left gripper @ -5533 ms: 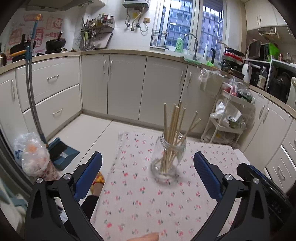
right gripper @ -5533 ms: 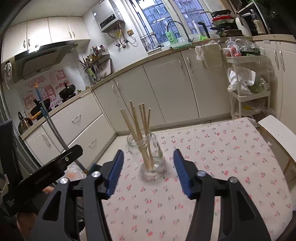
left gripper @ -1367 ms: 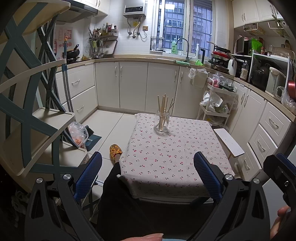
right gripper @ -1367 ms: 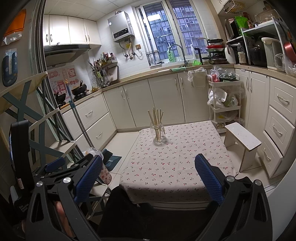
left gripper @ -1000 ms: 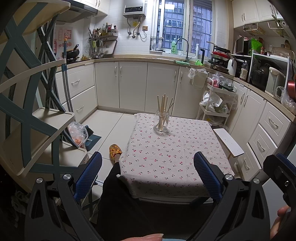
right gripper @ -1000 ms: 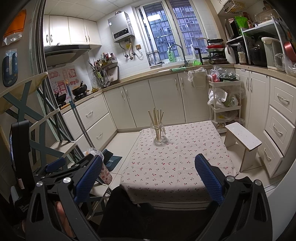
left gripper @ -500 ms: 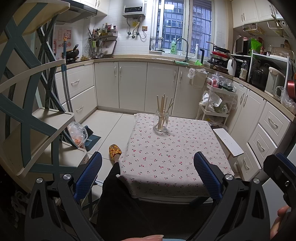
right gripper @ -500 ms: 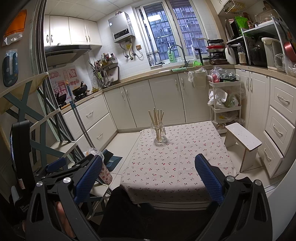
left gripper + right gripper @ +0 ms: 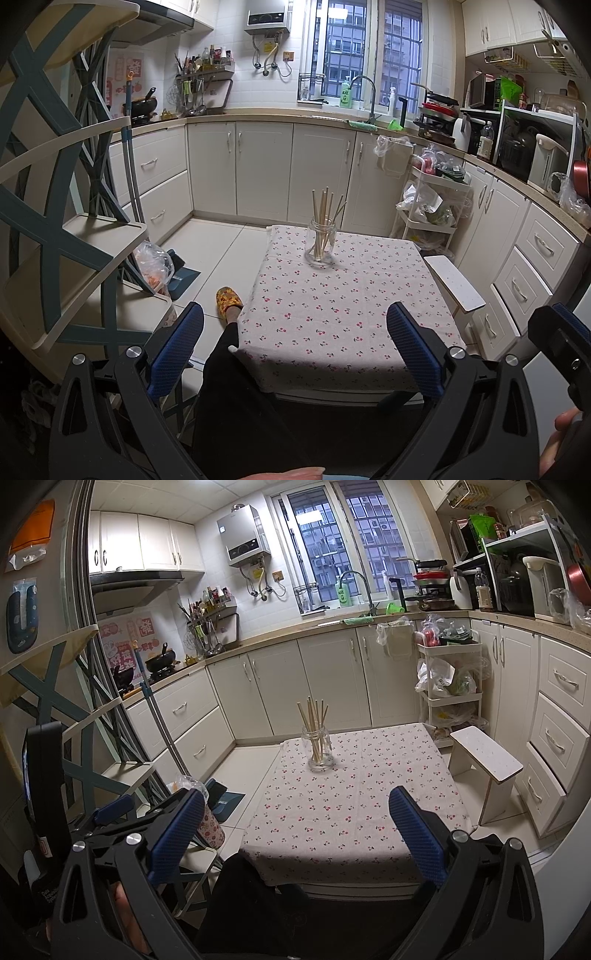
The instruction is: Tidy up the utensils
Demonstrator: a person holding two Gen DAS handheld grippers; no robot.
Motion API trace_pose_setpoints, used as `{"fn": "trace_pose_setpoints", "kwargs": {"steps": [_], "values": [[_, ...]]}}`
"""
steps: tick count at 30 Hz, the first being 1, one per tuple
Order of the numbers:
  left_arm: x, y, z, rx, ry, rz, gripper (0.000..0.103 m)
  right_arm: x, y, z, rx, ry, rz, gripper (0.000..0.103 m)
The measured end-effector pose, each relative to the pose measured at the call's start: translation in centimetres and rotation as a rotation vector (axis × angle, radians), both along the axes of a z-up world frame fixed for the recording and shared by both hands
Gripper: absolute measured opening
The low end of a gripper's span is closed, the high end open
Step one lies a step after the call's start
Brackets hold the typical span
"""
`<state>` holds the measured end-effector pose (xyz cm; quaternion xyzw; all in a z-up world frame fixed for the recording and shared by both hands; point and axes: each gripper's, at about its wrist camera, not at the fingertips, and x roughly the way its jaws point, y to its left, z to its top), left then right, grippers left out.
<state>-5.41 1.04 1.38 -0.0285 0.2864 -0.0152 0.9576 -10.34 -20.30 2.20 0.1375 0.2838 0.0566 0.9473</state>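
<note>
A clear glass jar [image 9: 320, 244] [image 9: 320, 752] stands upright on the far part of the table [image 9: 351, 314] [image 9: 354, 812], which has a cherry-print cloth. Several wooden chopsticks [image 9: 325, 218] [image 9: 314, 720] stick up out of the jar. My left gripper [image 9: 295, 339] is open and holds nothing, well back from the table's near edge. In the right wrist view my right gripper [image 9: 295, 823] is open too, just as far from the jar. The right gripper's black body also shows at the right edge of the left wrist view.
A teal-and-cream shelf rack [image 9: 55, 229] stands close on the left. A small white stool [image 9: 487, 764] sits right of the table, with a white cart [image 9: 450, 686] behind it. The person's dark trouser leg [image 9: 236, 398] and patterned slipper [image 9: 229, 299] are beside the table.
Since 5.5 s ago both grippers have pulled far back from the jar and opened wide. Over the last second nothing has visibly moved.
</note>
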Motion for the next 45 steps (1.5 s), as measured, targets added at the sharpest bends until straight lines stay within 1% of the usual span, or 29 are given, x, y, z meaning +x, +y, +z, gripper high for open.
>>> {"fn": "trace_pose_setpoints", "kwargs": {"steps": [21, 23, 45], "values": [[0.04, 0.14, -0.01, -0.001, 0.0, -0.001, 0.095, 0.12, 0.39, 0.12, 0.002, -0.005, -0.001, 0.096], [0.03, 0.13, -0.01, -0.001, 0.0, 0.0, 0.095, 0.43, 0.75, 0.59, 0.002, -0.007, -0.001, 0.096], [0.05, 0.28, -0.01, -0.003, -0.001, -0.001, 0.095, 0.22, 0.61, 0.4, 0.004, -0.008, -0.001, 0.096]]}}
